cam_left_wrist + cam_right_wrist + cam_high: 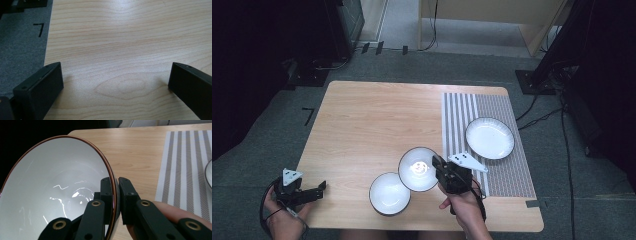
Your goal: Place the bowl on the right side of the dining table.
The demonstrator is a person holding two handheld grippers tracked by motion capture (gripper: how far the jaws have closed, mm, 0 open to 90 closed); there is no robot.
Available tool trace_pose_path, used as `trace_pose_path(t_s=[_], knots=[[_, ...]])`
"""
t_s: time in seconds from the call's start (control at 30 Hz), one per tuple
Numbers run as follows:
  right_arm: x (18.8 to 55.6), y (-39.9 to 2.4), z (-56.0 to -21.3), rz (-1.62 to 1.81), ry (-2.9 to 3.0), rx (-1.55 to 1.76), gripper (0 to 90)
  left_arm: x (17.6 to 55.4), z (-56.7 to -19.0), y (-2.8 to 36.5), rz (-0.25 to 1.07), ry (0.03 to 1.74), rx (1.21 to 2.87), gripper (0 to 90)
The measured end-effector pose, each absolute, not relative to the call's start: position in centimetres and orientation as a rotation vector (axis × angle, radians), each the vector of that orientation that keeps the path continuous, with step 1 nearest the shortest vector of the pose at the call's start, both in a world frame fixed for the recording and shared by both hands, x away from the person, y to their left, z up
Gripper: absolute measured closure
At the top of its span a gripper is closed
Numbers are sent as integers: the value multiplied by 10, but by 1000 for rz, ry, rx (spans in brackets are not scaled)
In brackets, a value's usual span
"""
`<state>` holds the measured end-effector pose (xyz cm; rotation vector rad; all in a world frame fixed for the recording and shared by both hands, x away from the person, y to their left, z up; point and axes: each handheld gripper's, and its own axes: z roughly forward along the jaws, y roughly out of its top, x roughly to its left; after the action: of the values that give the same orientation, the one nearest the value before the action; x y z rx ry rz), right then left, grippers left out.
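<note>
Bowl (pixel 57 187) pinched by right gripper (pixel 116 195), wooden table (pixel 372 120), striped mat (pixel 507 165), grey carpet (pixel 252 160)

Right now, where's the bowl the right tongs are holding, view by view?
High view: held bowl, low centre, tilted, overlapping the second bowl on the table.
Left gripper view: not in it; bare wood between open tongs.
Right gripper view: left half, rim pinched by the right tongs.
Shared landmark: the striped placemat, at right in both.
</note>
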<state>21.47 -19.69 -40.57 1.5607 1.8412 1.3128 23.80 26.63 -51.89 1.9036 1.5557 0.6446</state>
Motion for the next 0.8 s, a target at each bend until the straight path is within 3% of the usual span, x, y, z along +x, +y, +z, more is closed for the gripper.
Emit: trace_pose_path(t_s=[0.8], knots=[[241, -243, -421, 1276, 1731, 1686, 837, 238, -519, 267, 639, 1558, 1893, 0]])
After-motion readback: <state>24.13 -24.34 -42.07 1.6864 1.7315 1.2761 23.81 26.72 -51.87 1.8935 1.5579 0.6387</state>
